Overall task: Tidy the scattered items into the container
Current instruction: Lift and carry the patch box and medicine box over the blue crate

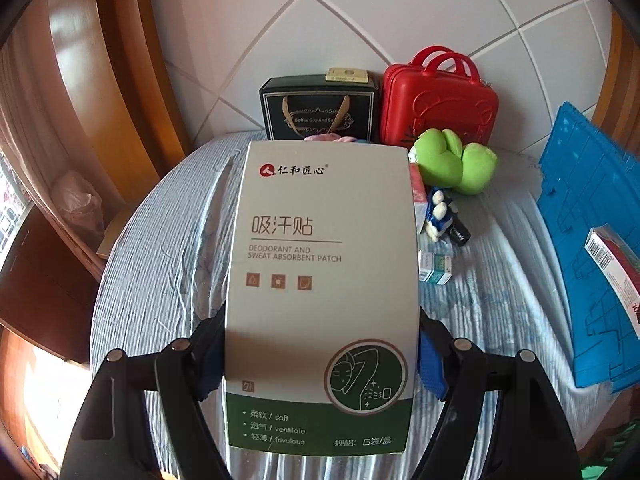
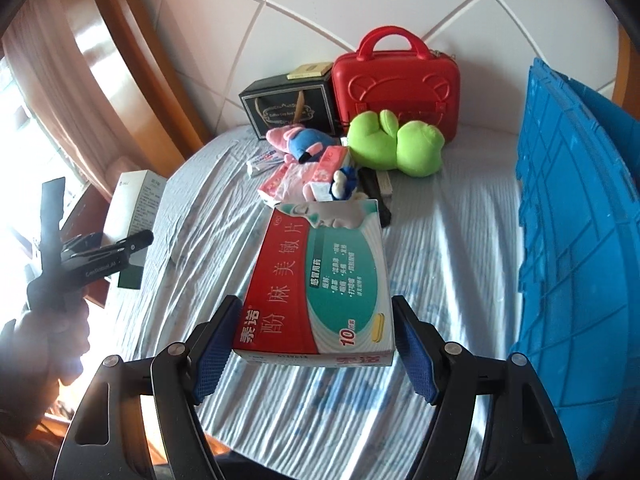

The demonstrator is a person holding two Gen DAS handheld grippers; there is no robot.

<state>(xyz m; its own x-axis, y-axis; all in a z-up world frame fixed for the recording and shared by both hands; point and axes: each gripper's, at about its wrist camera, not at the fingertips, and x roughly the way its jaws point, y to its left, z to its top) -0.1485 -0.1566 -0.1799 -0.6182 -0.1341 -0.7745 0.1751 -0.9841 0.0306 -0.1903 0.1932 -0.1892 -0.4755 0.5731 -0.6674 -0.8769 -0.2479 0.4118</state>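
Left wrist: left gripper [image 1: 320, 364] clamps a smooth flat carton [image 1: 320, 280]; right gripper [image 2: 316, 344] clamps a glossy torn-topped medicine box [image 2: 320, 284].

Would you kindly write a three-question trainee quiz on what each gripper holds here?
1. True or false: the left gripper holds the white box.
2. The right gripper holds: A) frog toy B) red-green box C) red case.
3. Fill in: the crate is coloured ____.

Key: 1 true; 2 B; 3 blue.
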